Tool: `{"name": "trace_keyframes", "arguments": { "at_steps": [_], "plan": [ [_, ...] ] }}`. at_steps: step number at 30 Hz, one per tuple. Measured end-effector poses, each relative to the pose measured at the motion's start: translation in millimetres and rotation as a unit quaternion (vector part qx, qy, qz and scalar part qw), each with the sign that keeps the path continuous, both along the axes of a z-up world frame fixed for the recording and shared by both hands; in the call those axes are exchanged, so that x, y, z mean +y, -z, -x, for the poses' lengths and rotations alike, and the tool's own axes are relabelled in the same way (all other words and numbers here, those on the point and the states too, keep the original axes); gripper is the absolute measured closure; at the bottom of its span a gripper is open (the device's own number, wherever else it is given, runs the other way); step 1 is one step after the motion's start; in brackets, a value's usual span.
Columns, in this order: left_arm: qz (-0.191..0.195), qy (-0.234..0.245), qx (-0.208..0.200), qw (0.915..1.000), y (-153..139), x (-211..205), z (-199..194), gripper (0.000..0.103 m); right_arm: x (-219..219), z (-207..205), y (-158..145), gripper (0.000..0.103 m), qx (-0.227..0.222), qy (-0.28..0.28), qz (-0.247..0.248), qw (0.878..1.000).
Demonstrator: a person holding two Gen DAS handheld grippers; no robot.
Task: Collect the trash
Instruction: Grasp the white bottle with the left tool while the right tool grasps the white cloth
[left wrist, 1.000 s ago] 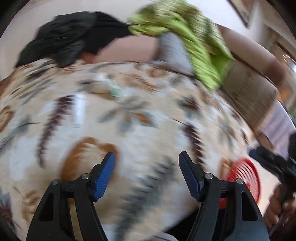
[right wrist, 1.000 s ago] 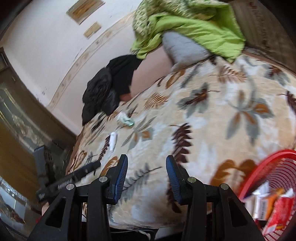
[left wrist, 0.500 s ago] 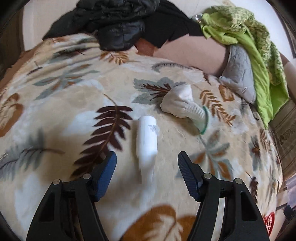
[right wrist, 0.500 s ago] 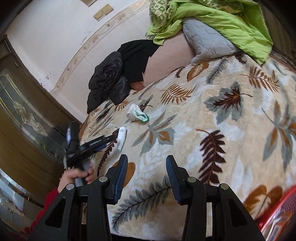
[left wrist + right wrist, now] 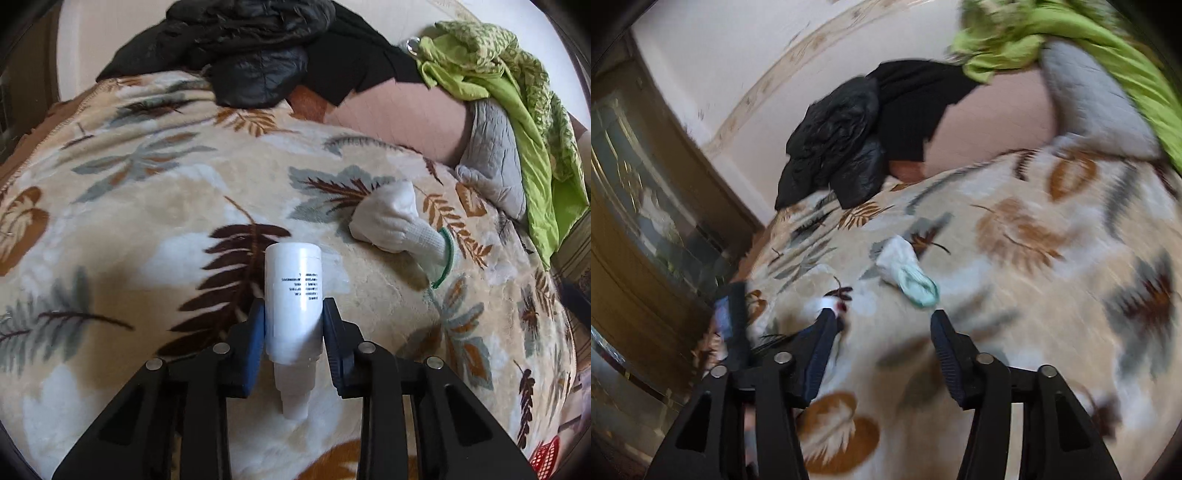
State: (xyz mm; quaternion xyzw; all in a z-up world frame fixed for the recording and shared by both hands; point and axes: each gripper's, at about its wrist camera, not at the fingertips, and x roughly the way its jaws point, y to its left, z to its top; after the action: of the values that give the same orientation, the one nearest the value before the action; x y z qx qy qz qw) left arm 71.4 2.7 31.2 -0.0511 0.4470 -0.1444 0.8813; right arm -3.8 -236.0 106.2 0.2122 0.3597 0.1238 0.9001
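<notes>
On the bed (image 5: 147, 206), the left gripper (image 5: 293, 332) clamps a white bottle (image 5: 293, 295) lying lengthwise between its fingers; the right gripper (image 5: 882, 347) hangs open.

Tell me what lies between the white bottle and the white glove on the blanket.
In the left wrist view, nothing: only bare leaf-print blanket separates the white bottle from the white glove.
</notes>
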Motion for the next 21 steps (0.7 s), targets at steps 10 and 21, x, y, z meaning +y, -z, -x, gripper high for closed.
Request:
{"name": "trace_keyframes", "arguments": {
  "at_steps": [10, 21],
  "plan": [
    [-0.008, -0.025, -0.015, 0.9995, -6, 24, -6, 0.074, 48, -113, 58, 0.044, 0.051, -0.015, 0.062, 0.997],
    [-0.015, -0.011, -0.028, 0.9994, -11, 20, 8, 0.074, 35, -62, 56, 0.086, 0.05, 0.016, 0.033, 0.998]
  ]
}}
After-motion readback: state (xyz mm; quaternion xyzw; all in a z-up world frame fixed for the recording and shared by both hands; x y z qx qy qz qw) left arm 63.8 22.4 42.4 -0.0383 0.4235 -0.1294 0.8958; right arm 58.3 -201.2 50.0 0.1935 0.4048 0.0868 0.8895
